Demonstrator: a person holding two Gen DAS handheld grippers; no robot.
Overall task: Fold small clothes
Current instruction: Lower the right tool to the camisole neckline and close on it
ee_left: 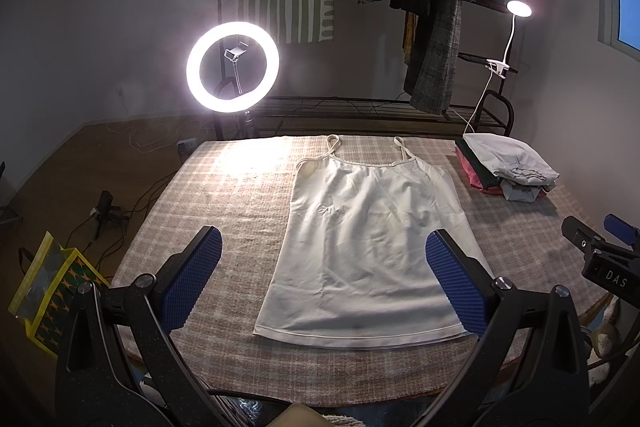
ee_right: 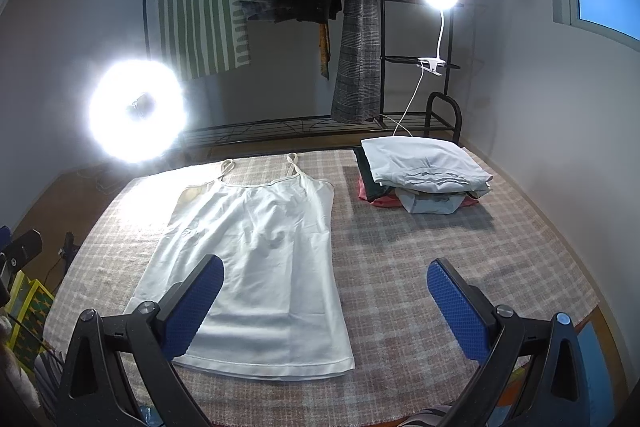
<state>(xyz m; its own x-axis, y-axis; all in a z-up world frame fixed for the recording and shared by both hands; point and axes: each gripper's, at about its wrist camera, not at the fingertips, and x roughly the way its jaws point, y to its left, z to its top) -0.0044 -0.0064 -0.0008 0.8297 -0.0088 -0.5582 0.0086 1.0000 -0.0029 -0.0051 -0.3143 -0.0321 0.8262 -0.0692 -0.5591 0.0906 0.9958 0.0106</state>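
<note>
A white camisole (ee_left: 368, 239) lies flat on the checked tablecloth (ee_left: 224, 211), straps toward the far edge, hem toward me. It also shows in the right wrist view (ee_right: 260, 259). My left gripper (ee_left: 322, 247) is open and empty, held above the hem end, its blue pads (ee_left: 192, 283) spread wide. My right gripper (ee_right: 326, 271) is open and empty, above the camisole's right hem side. The right gripper also shows at the right edge of the left wrist view (ee_left: 600, 251).
A stack of folded clothes (ee_left: 508, 163) sits at the table's far right corner, also in the right wrist view (ee_right: 424, 175). A bright ring light (ee_left: 232, 67) and a clip lamp (ee_left: 518, 9) stand behind the table. A clothes rack (ee_left: 432, 7) is at the back. A yellow bag (ee_left: 52, 291) is on the floor at left.
</note>
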